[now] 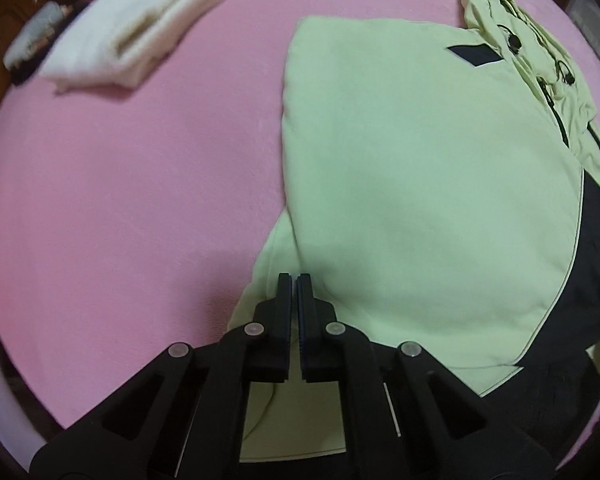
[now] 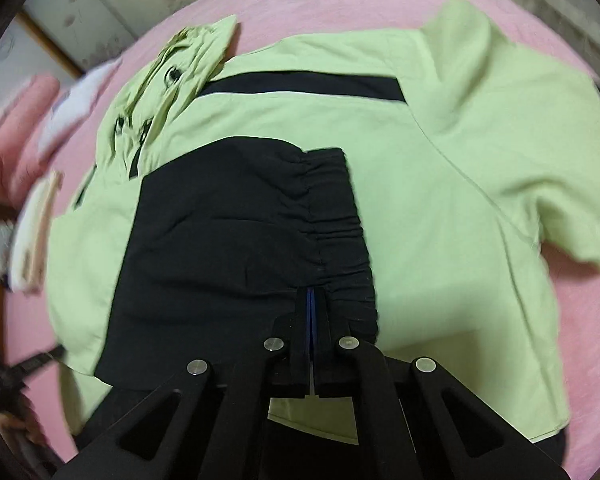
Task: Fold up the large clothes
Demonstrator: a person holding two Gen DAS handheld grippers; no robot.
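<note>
Jacket (image 1: pixel 420 184) lies flat on the pink bed cover (image 1: pixel 120 200), one sleeve already laid across the body. I've got the left gripper (image 1: pixel 294 280) clenched on the pale green hem and the right gripper (image 2: pixel 315 294) clenched on the black gathered cuff (image 2: pixel 340 216). Mid-fold; next move likely a joint lift and carry-over, both grips kept level. No readable labels.

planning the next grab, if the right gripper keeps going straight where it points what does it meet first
Most likely the jacket's black gathered cuff: the shut right gripper points steeply down at it, tips already at or near the fabric; contact is unclear.
</note>
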